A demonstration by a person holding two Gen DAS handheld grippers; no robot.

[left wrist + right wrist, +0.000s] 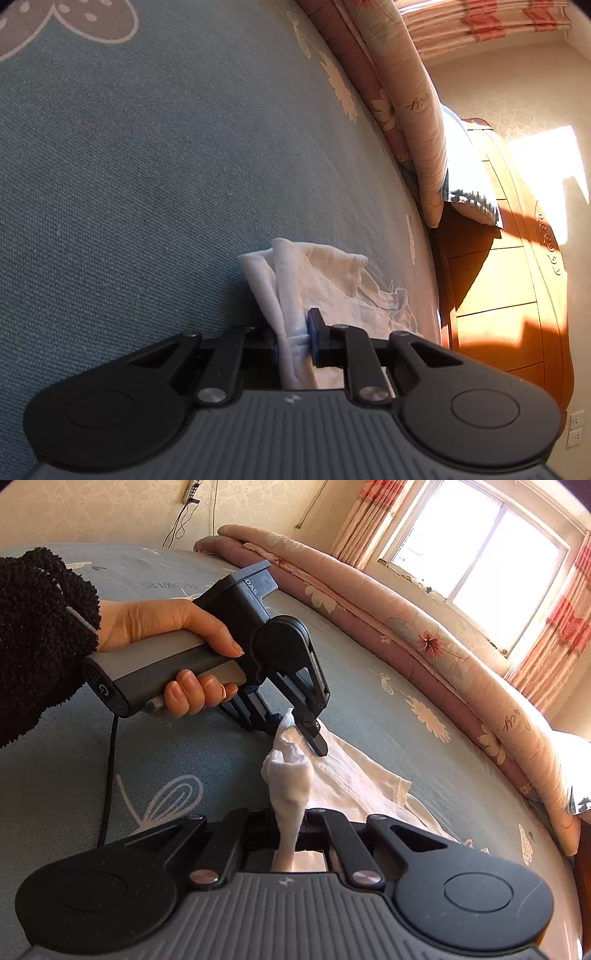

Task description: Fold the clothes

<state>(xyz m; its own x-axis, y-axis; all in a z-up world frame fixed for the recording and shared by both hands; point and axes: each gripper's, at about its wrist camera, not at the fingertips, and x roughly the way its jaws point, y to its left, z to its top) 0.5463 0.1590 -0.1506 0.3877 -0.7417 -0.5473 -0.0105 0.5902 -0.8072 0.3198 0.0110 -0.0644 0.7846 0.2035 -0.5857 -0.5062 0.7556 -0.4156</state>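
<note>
Seen only from the right wrist: black fuzzy sleeve [33,635] at far left, then a hand [166,635] gripping the left gripper [295,731], clamped on a bunched fold of the white garment [354,775]. Lying on the blue-grey bedsheet [55,775], the rest. Further right, right gripper [291,830] pinched tight on the same cloth. Left wrist alone showing the wooden headboard [509,295] at right, sunlit.

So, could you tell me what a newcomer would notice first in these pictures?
Probably the white garment, bunched up at the near middle of the blue bedsheet, with both grippers clamped on it: the left gripper from the left side, the right gripper from below. Next, the bright window at upper right.
</note>
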